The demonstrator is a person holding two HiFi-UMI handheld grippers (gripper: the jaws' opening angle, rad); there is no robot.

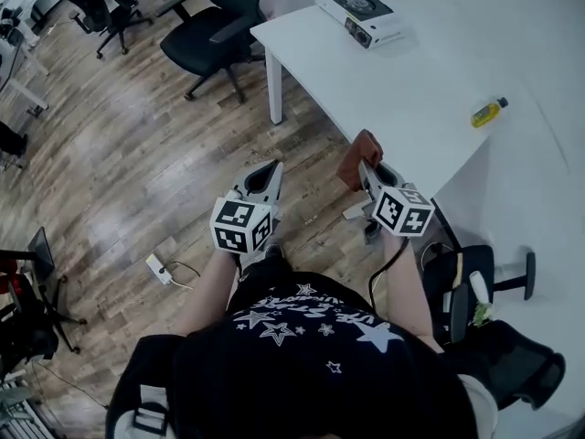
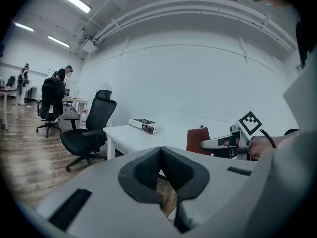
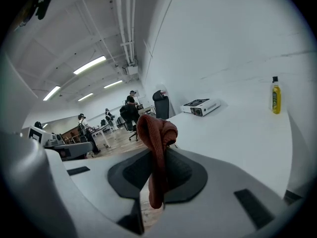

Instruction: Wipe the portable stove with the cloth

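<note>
Two sets of fingers: the right gripper [image 1: 364,165] pinches the rust cloth [image 3: 156,139]; the left gripper [image 1: 274,168] has its fingers pressed together, empty. The portable stove [image 1: 359,15] lies at one o'clock on the white surface [image 1: 416,85].

Head view: above the person, facing steeply down; the white table [image 1: 411,90] lies ahead and right, its near edge close.
Left gripper view: low, beside the table, facing level along its side, some way off.
Right gripper view: low at the table's edge, looking along its top.
Shared: table and portable stove [image 1: 359,15] at its far end, in all three.
</note>
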